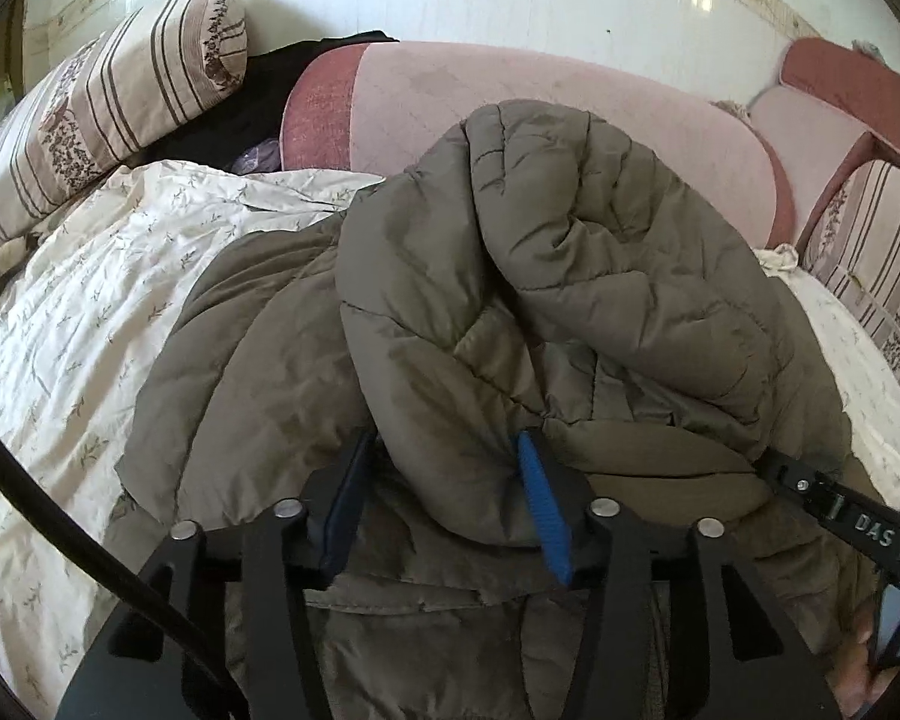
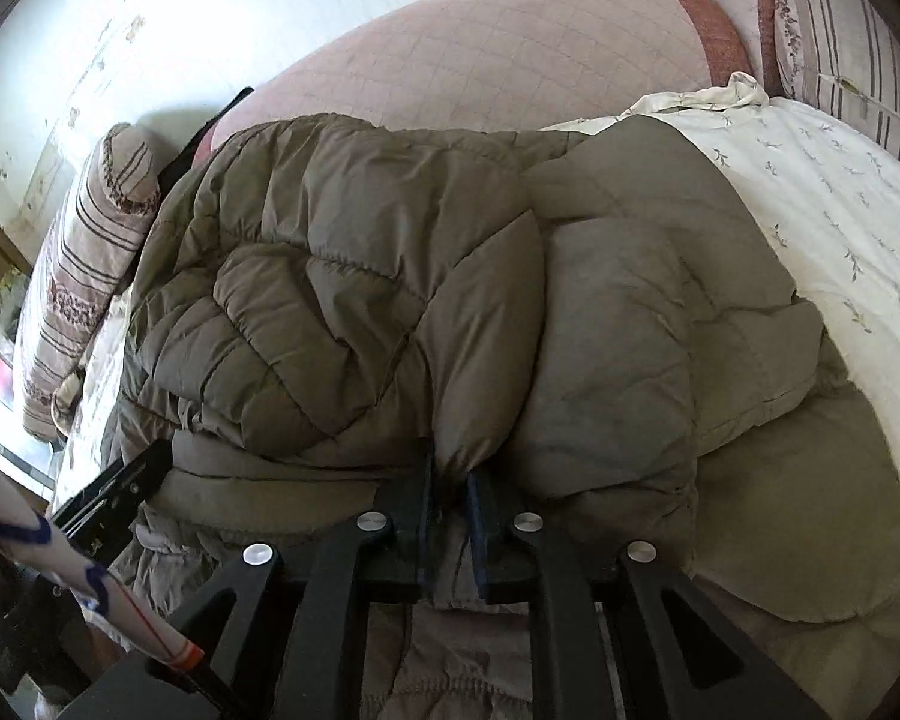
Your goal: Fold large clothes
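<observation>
Olive-green quilted padding fills both views: a bulky puffer jacket point(image 1: 510, 276) lies heaped on a cream floral bedsheet point(image 1: 78, 312), in front of the pink quilted headboard point(image 1: 510, 90). Judging by how it lies, the fold is partly made. One thick panel is doubled over toward the headboard, its rounded top standing high above the flatter layer beneath. The bundle looks loose and lumpy rather than squared, so more folds and some flattening seem to be left. A striped floral pillow point(image 1: 108, 102) leans left of the headboard, clear of the jacket.

The left gripper point(image 1: 444, 498) points steeply down at the jacket's near edge, on the side away from the headboard. Its jaws stand about half open, with a fat roll of the folded panel bulging between the blue pad point(image 1: 546, 516) and the dark one. The pads sit beside the fabric without visibly squeezing it, so I read this as a released hold.

The right gripper point(image 2: 450, 510) also tilts steeply down at the near edge, further from the pillow. Its jaws are nearly closed, with a thin pleat of jacket fabric pinched between them. From the right wrist view, a patterned white sleeve point(image 2: 60, 564) shows at the lower left, beside the other tool's black frame.
</observation>
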A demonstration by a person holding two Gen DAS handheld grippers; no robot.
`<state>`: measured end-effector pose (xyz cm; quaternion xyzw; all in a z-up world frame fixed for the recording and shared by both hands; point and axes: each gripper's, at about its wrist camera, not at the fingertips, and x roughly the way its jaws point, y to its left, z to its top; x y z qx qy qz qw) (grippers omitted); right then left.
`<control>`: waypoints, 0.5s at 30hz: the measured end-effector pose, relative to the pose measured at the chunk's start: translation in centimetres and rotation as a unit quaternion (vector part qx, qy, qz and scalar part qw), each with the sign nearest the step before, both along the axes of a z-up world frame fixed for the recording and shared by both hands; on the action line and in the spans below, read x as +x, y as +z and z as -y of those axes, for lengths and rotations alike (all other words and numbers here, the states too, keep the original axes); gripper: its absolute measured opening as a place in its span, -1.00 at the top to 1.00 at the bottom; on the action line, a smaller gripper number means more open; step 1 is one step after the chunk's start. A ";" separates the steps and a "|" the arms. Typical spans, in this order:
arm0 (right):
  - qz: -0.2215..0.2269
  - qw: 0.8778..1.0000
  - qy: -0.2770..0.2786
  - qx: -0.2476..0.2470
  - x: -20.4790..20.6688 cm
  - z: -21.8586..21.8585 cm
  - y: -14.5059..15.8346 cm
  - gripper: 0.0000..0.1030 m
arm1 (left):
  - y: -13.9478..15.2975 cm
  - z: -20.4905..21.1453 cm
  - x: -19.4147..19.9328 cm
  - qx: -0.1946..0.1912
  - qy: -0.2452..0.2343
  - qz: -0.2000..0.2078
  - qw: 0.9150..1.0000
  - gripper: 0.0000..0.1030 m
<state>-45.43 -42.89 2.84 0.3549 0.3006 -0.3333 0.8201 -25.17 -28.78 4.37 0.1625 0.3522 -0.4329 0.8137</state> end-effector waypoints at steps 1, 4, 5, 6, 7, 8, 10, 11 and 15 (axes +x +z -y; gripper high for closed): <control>-0.004 1.000 0.001 0.001 0.0 -0.2 0.5 0.61 | 0.0 0.1 -0.1 0.006 0.000 0.006 1.000 -0.04; -0.015 1.000 -0.011 -0.021 -0.6 -1.1 2.6 0.55 | -0.2 0.3 -0.1 0.019 0.002 0.025 1.000 -0.11; -0.017 0.999 -0.022 -0.044 -1.0 -1.6 3.7 0.55 | -0.2 0.3 -0.2 0.020 0.003 0.028 0.999 -0.14; -0.016 0.997 -0.030 -0.063 -1.3 -2.0 4.3 0.55 | -0.2 0.4 -0.2 0.021 0.004 0.030 0.999 -0.15; -0.020 0.996 -0.039 -0.083 -1.5 -2.3 5.0 0.55 | -0.2 0.4 -0.3 0.022 0.004 0.031 0.999 -0.16; -0.025 0.993 -0.046 -0.101 -1.7 -2.5 5.6 0.55 | -0.3 0.4 -0.3 0.023 0.005 0.033 0.999 -0.18; -0.006 0.988 -0.064 -0.138 -2.3 -2.9 6.7 0.55 | -0.3 0.4 -0.4 0.027 0.006 0.038 0.999 -0.21; 0.008 0.987 -0.061 -0.149 -2.3 -3.0 7.0 0.55 | -0.3 0.4 -0.5 0.028 0.007 0.039 0.999 -0.24; 0.020 0.988 -0.025 -0.153 -0.3 -2.1 5.7 0.55 | -0.1 0.2 -0.4 0.027 0.008 0.034 0.999 -0.29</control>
